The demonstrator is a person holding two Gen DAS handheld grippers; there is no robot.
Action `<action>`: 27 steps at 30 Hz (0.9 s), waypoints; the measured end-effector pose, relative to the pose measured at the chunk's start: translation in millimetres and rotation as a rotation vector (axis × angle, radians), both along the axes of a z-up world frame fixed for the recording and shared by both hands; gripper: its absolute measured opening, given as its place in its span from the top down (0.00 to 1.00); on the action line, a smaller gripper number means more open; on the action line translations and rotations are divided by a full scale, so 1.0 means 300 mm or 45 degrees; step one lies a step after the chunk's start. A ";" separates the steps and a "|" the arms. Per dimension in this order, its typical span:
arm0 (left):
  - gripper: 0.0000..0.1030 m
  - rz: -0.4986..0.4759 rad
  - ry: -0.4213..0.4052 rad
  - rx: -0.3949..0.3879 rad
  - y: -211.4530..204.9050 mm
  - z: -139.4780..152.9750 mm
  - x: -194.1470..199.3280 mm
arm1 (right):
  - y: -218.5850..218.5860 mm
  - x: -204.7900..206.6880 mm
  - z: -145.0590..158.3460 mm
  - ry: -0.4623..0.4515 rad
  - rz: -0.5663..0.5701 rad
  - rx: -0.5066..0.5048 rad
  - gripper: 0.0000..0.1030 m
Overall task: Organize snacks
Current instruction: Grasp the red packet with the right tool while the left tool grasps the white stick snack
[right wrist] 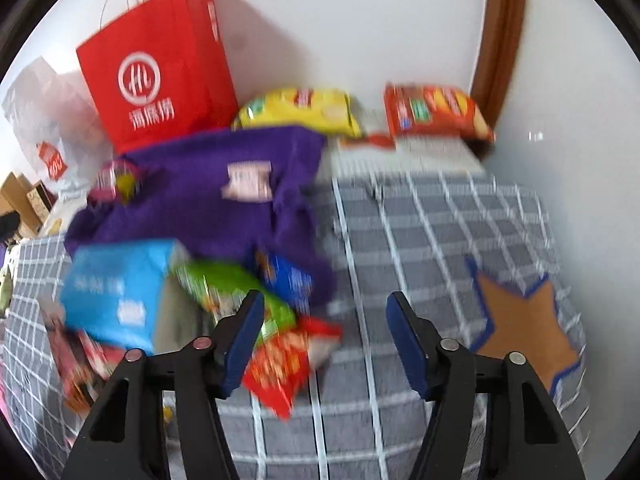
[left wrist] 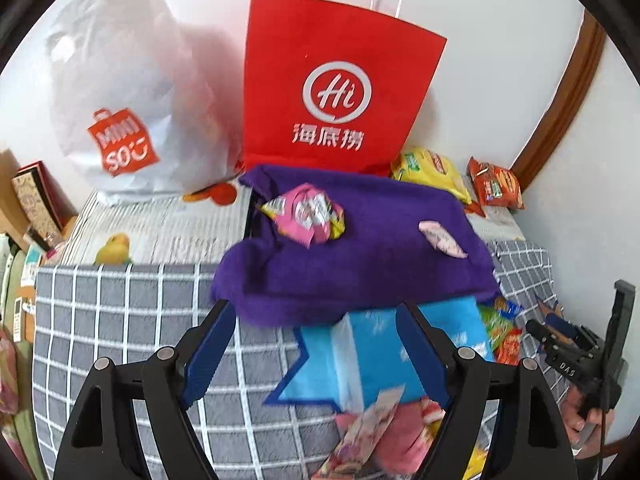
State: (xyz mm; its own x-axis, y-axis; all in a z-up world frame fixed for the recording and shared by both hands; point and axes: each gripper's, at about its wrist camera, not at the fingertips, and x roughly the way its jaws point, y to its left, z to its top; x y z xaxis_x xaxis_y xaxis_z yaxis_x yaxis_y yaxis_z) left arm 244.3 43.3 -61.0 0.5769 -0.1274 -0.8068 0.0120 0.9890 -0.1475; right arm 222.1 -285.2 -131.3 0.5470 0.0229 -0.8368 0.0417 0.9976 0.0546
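Bed (right wrist: 420, 220): its checked grey cover is lying bare right of the purple cloth (right wrist: 208, 200), out to the wall.
Red bag (left wrist: 336, 80): standing behind the cloth.
Snacks (right wrist: 280, 356): piling at the cloth's near edge.
Left claw (left wrist: 316, 344): hanging released, empty.
Right claw (right wrist: 324, 340): gaping, gripping nothing.

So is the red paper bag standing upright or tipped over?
Upright: the red paper bag stands on its base against the wall, handles pointing up, behind the purple cloth.

Two shopping bags (left wrist: 340, 84), one purple cloth (left wrist: 360, 264), one blue pack (right wrist: 116, 288), and several snack packets (right wrist: 296, 110).
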 end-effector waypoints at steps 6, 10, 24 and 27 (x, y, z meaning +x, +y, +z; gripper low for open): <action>0.21 0.024 0.059 -0.001 0.021 -0.069 -0.073 | 0.024 -0.031 -0.104 0.050 0.025 0.079 0.40; 0.21 0.043 0.082 0.013 0.035 -0.094 -0.116 | 0.056 -0.002 -0.140 0.059 0.034 0.051 0.40; 0.21 0.031 0.095 -0.032 0.032 -0.119 -0.175 | 0.028 -0.216 -0.129 0.107 0.223 0.146 0.58; 0.21 0.027 0.091 -0.047 0.028 -0.118 -0.194 | -0.003 -0.247 -0.125 0.100 0.168 0.130 0.46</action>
